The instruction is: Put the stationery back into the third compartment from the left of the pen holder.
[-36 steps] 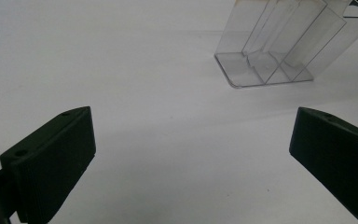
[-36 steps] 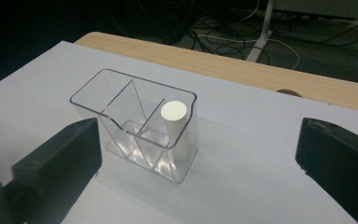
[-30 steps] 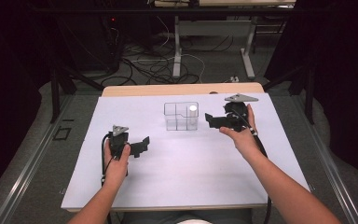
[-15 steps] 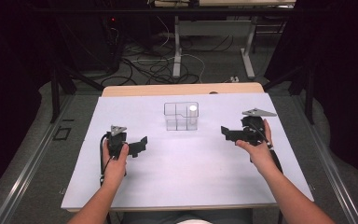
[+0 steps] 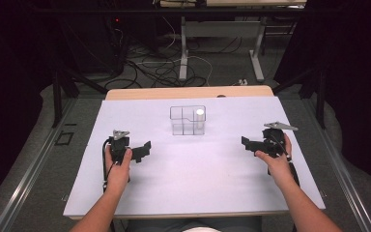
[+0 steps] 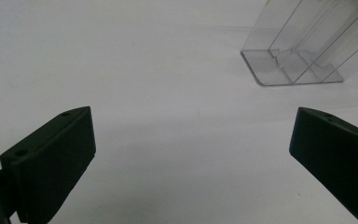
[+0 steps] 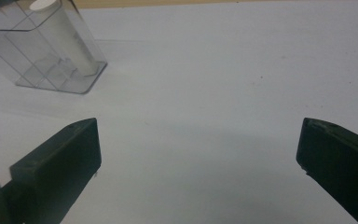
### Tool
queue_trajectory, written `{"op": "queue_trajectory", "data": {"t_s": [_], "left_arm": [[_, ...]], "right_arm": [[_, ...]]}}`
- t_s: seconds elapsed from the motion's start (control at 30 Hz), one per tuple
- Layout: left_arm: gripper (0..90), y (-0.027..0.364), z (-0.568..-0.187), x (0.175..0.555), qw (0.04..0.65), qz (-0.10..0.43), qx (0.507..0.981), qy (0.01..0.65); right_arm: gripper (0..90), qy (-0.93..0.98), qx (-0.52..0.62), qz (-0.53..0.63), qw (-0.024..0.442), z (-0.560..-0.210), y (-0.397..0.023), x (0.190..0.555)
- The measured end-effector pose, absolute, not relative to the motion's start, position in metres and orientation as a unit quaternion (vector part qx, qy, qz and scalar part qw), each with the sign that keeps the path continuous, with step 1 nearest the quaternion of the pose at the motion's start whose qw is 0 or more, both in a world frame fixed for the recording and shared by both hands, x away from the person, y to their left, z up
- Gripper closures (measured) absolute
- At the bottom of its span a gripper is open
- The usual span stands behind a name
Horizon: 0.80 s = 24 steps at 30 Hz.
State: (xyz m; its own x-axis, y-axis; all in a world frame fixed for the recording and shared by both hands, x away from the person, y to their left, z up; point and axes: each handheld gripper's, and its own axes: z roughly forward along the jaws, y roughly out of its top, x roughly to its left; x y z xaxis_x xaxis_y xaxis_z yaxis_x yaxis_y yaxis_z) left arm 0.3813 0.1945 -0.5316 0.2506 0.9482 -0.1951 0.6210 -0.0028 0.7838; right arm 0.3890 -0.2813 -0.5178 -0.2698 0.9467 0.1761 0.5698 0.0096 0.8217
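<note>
Here, target: a white upright cylinder (image 5: 199, 119) stands in the rear right cell of a clear plastic divided box (image 5: 187, 120) at the table's far middle.
Direction: forward and inward from both grippers.
Long axis: vertical.
Nearer hand: hard to call; the cylinder sits on the right gripper's side.
Left gripper (image 5: 143, 149): jaws wide apart, empty.
Right gripper (image 5: 249, 142): jaws wide apart, empty.

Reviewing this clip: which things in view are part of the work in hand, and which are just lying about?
Part of the work:
clear divided box
white cylinder, standing in a back compartment of the box
left gripper, open
right gripper, open

Just there:
white table, which bears it all
cables on the floor behind
</note>
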Motion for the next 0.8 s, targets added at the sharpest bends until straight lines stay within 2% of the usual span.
{"op": "queue_trajectory", "data": {"t_s": [0.8], "left_arm": [[0.5,0.198,-0.533,0.383,0.404,0.203,0.675,0.583]], "right_arm": [[0.0,0.654,0.602,0.404,0.217,-0.535,-0.299,0.393]]}}
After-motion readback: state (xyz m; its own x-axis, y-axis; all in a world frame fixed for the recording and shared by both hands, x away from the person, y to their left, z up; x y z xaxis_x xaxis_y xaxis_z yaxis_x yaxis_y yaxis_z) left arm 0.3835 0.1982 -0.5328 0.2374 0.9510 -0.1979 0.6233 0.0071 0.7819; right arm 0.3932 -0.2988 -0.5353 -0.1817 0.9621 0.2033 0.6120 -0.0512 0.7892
